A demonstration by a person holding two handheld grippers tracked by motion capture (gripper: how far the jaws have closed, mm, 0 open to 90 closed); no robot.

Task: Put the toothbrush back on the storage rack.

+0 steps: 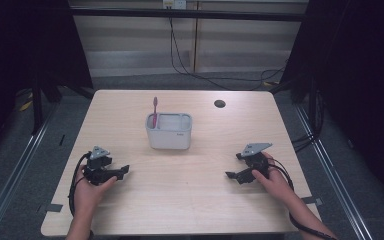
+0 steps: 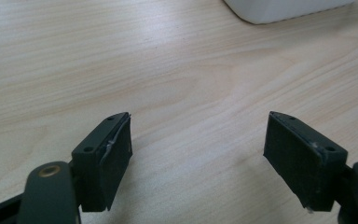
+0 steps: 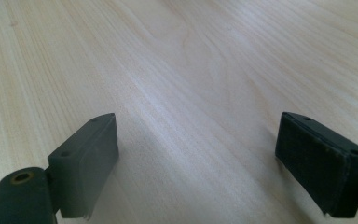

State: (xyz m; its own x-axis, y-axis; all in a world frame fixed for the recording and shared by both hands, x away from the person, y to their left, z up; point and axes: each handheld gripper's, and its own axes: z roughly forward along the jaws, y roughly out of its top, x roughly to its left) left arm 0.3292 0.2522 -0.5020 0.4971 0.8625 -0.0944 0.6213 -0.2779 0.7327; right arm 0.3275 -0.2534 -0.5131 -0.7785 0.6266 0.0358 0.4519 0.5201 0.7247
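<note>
1. Holder (image 1: 169,134) – white, two compartments, sits mid-counter (image 1: 190,200), nearer the far edge; we see its corner (image 2: 279,9) at the top of the left gripper view.
2. Toothbrush (image 1: 155,111) – pink, upright in the holder's left compartment.
3. Left hand-held gripper (image 1: 122,172) – released, jaws wide with bare wood between them; low over the near-left counter, well apart from the holder.
4. Right hand-held gripper (image 1: 232,175) – released too, jaws wide, bare wood between; near-right counter, well apart from the holder.
</note>
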